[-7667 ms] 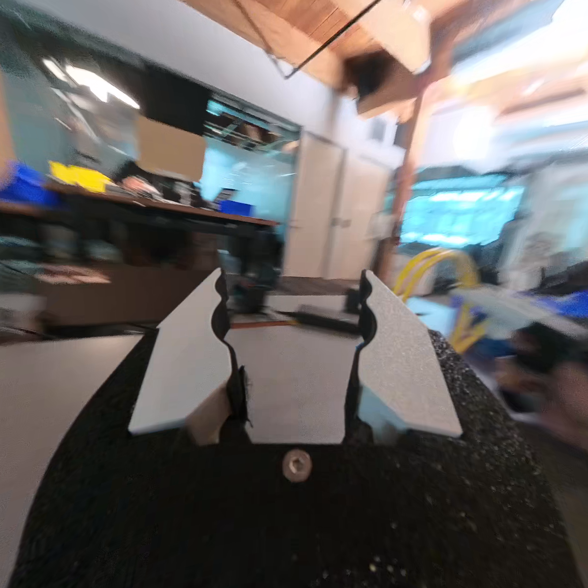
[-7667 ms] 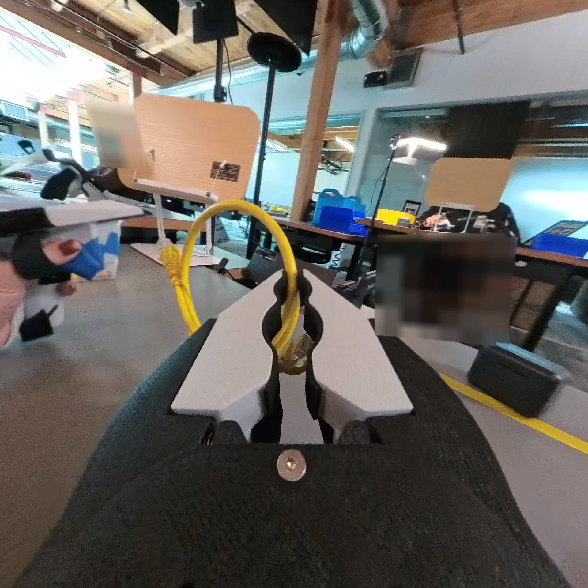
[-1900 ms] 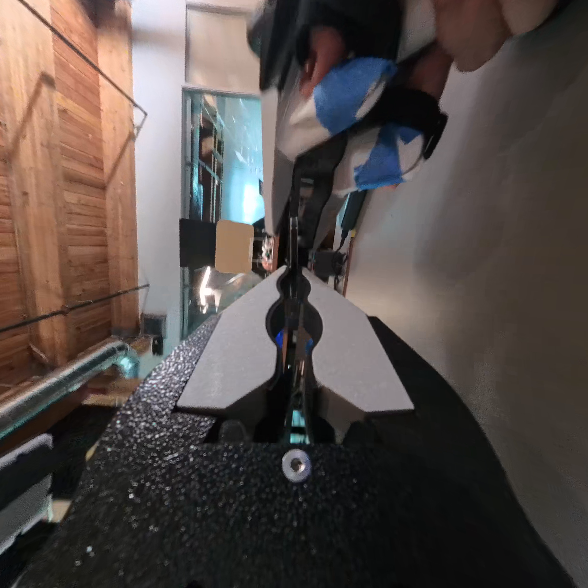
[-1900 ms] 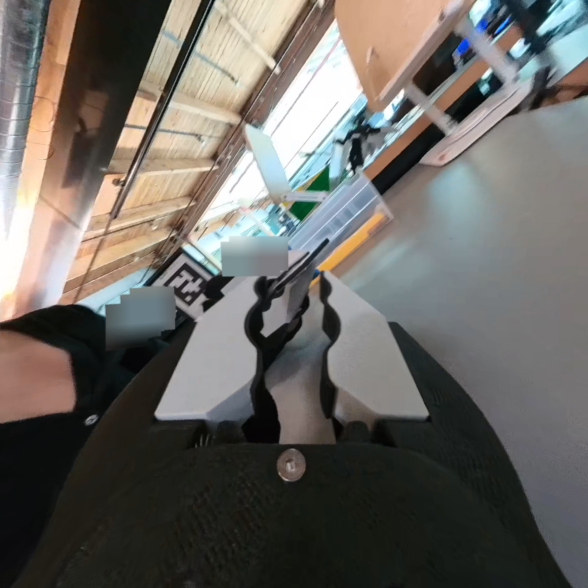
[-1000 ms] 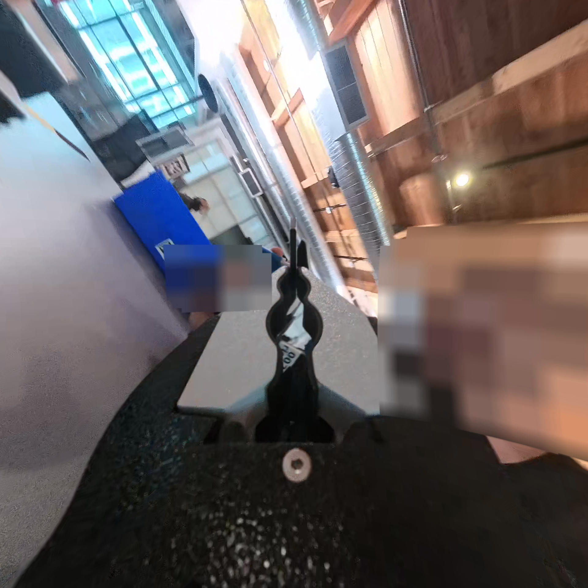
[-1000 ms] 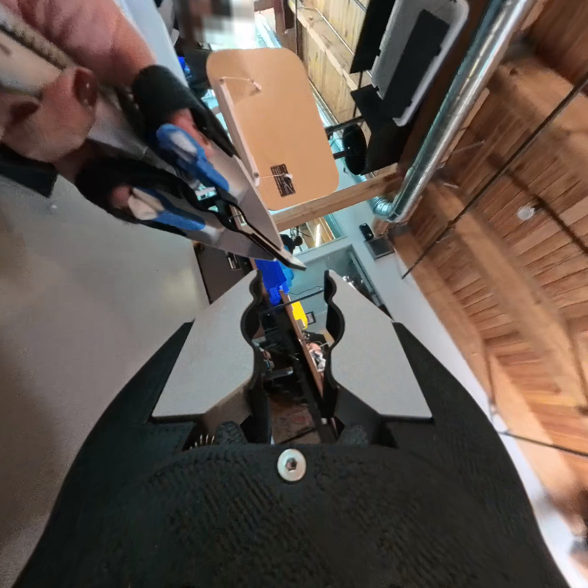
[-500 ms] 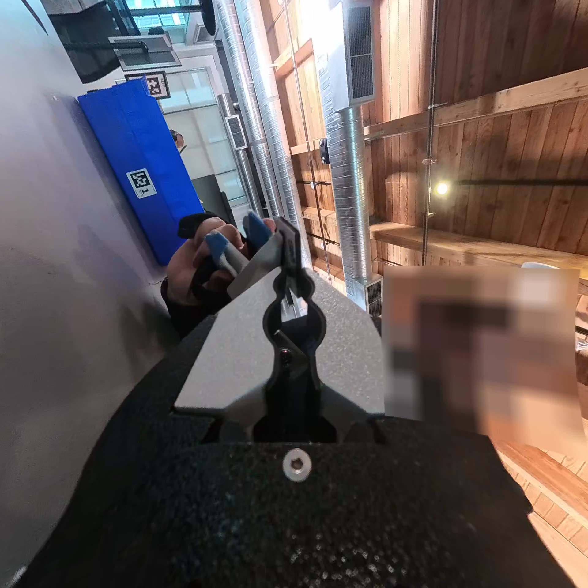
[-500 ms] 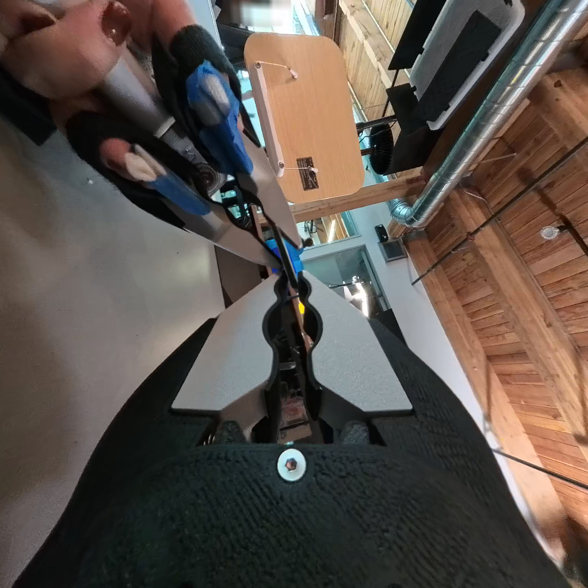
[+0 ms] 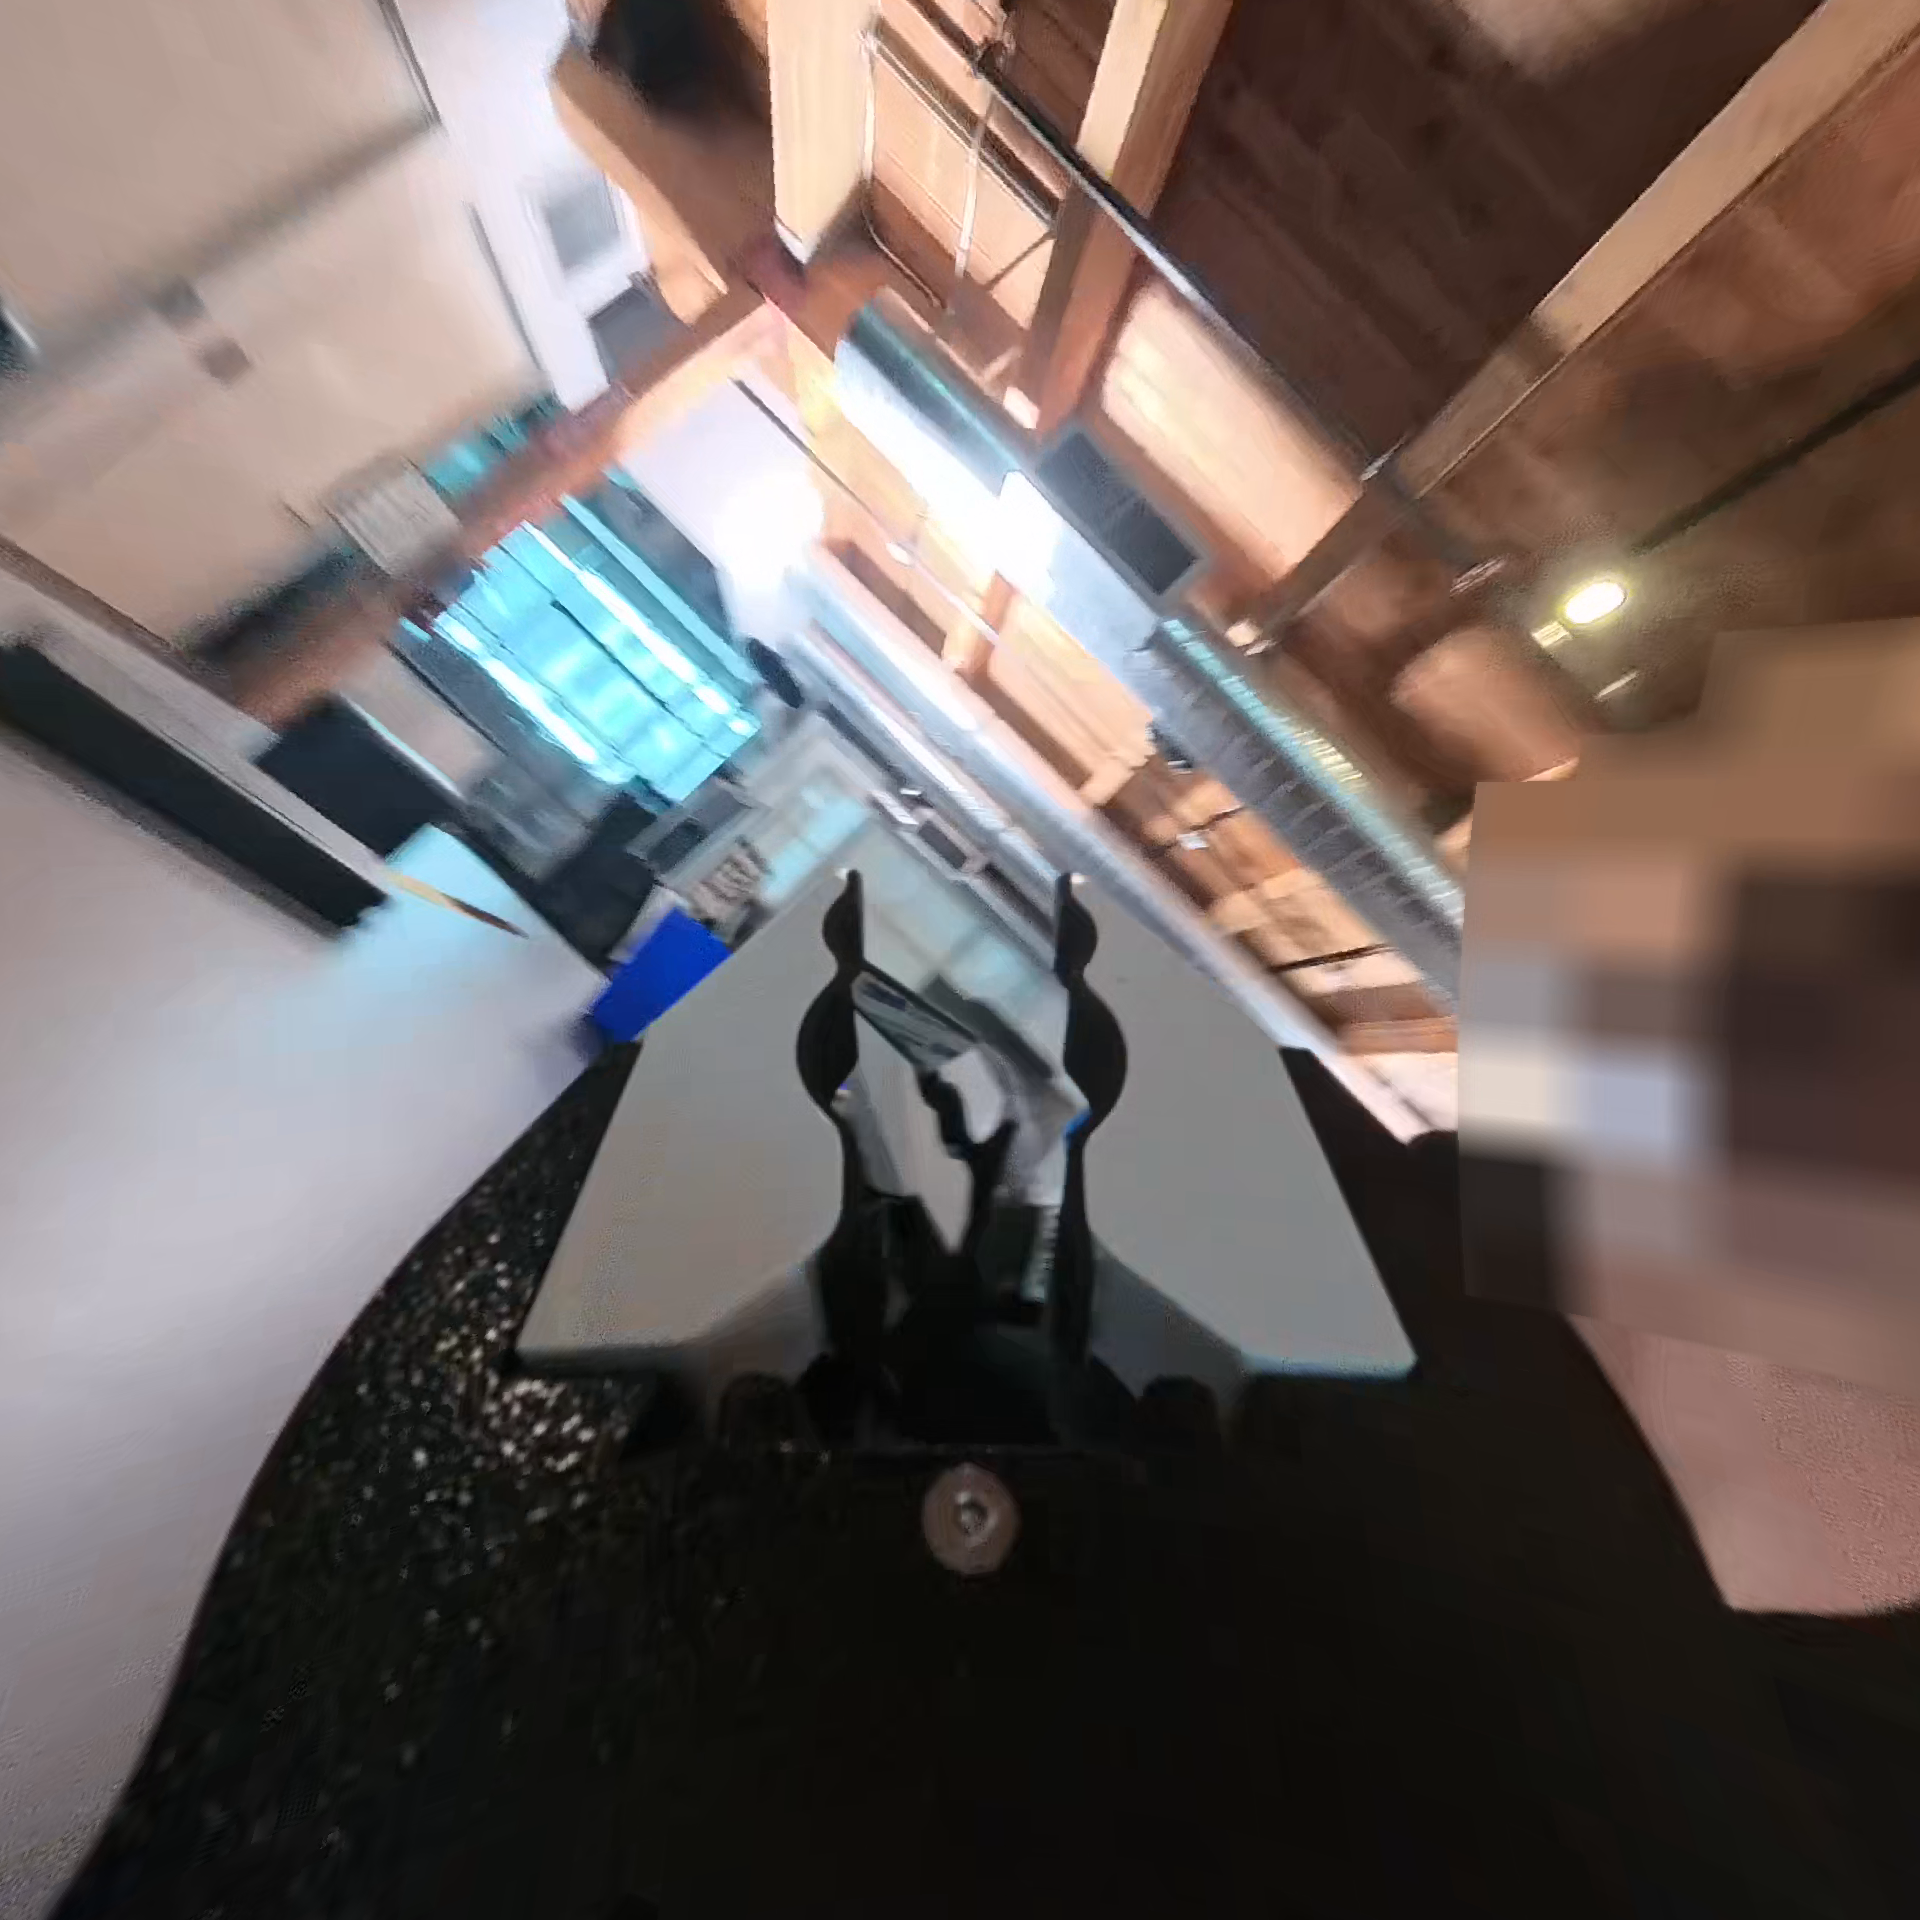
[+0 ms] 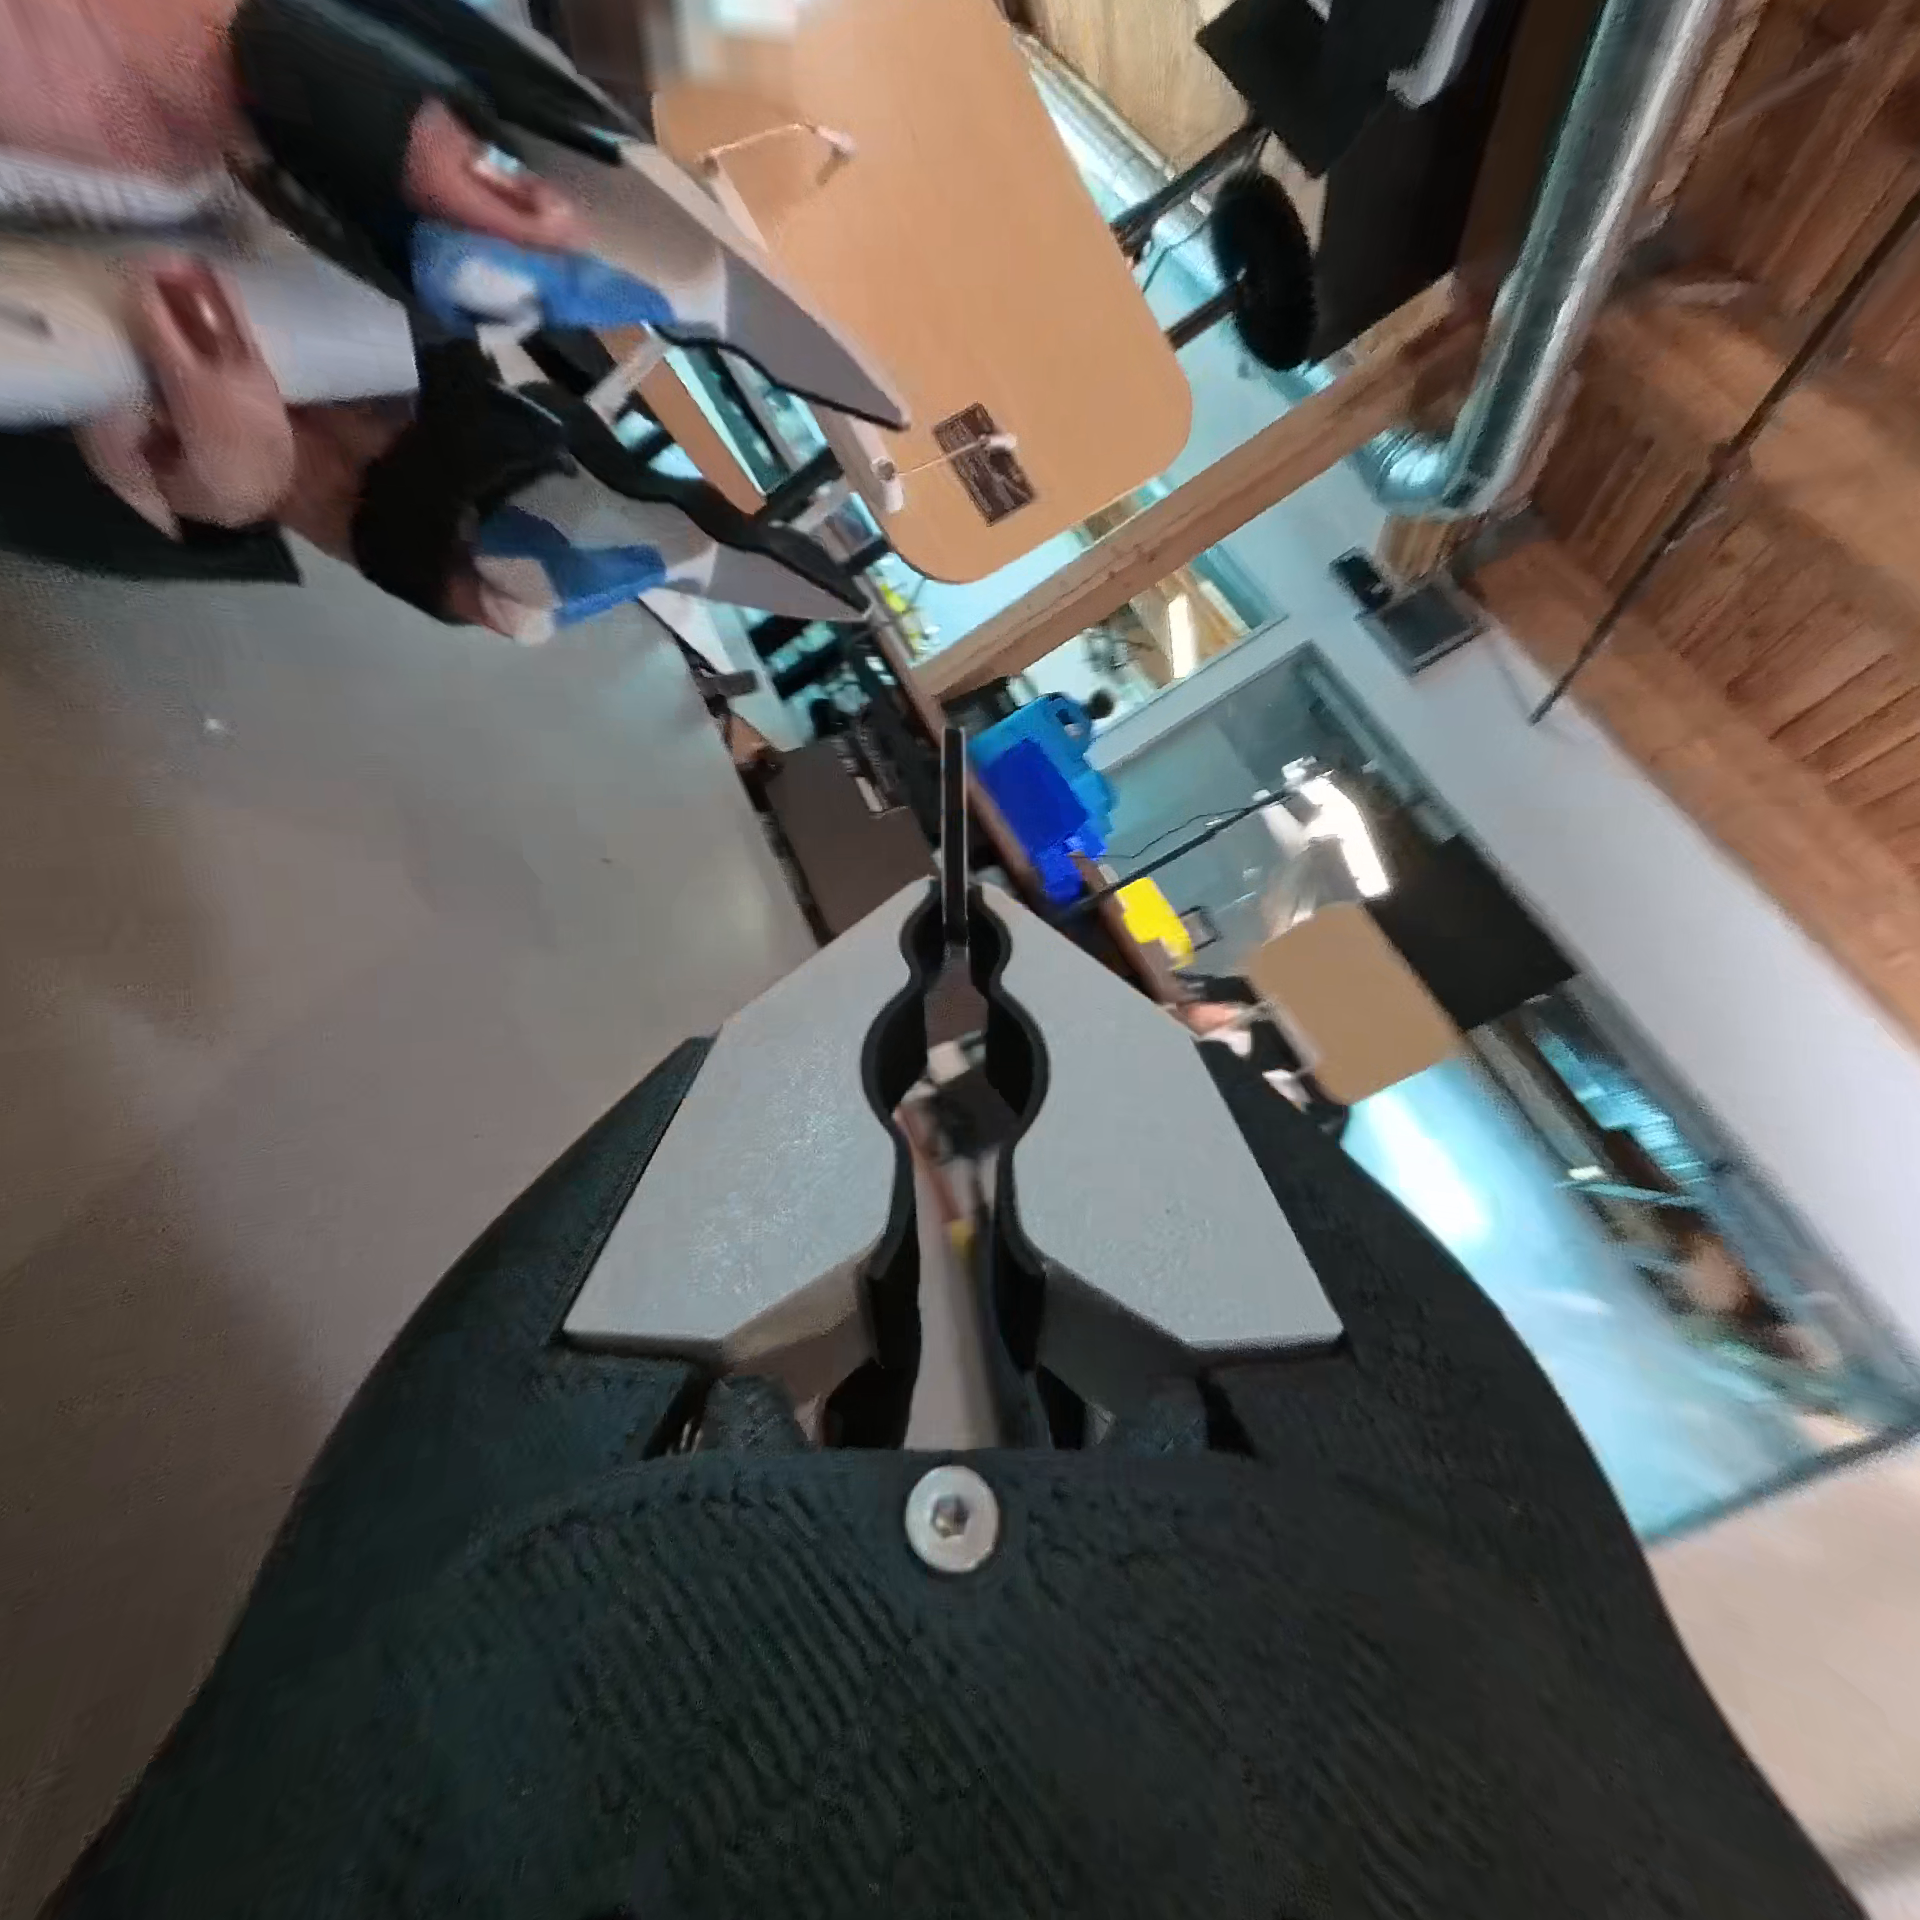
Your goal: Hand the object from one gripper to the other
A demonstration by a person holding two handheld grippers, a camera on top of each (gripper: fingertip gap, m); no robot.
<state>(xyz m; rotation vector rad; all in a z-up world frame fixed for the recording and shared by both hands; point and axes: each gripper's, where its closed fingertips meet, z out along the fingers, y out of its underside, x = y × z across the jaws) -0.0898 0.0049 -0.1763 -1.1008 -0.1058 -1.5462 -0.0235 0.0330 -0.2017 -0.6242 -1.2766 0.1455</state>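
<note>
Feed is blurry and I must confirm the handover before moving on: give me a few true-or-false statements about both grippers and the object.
1. The right gripper is shut on a thin dark object. True.
2. The left gripper is clamped on that object too. False: its jaws stand apart and it holds nothing.
3. In the right wrist view, the left gripper shows at upper left, apart from the object. True.
4. The object is a yellow cable loop. False: it is a dark flat piece seen edge-on.

Open air surrounds the right tool (image 10: 951, 914); left tool (image 10: 873, 509) well apart.
</note>
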